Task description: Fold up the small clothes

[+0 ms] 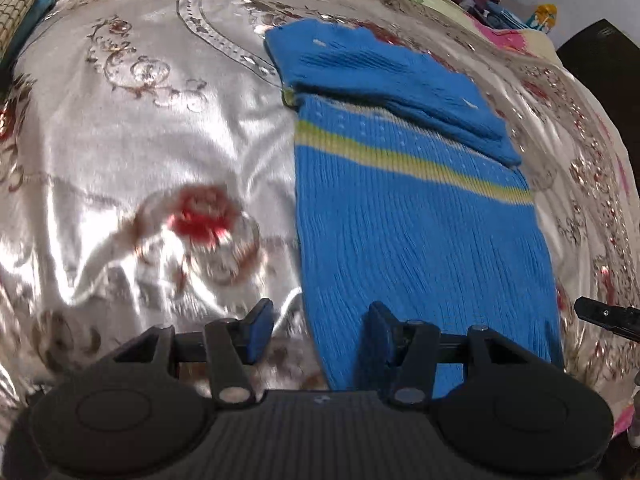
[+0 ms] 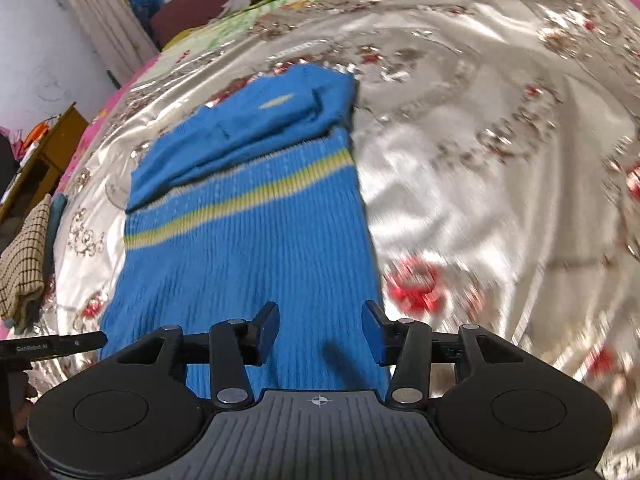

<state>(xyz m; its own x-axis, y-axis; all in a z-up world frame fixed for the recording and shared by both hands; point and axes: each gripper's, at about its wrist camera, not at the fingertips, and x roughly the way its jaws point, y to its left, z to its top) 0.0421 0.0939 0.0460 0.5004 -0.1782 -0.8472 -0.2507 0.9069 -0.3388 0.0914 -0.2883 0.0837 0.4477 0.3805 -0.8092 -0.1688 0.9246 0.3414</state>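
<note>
A small blue knitted sweater (image 1: 420, 220) with a yellow-green stripe lies flat on the shiny bedspread, its sleeve folded across the upper part. My left gripper (image 1: 320, 332) hovers open over the sweater's near left edge, one finger above the bedspread and the other above the knit, with nothing pinched. In the right wrist view the same sweater (image 2: 248, 248) fills the middle left. My right gripper (image 2: 320, 332) stands open above its near right edge, pads clear of the cloth. The other gripper shows at each frame's side edge.
The silver satin bedspread (image 1: 140, 160) with red flowers is wrinkled around the sweater. A checked cloth (image 2: 24, 272) lies at the bed's left edge, with a wooden table (image 2: 48, 140) and a curtain beyond. A dark object (image 1: 600, 52) and clutter sit at the far right.
</note>
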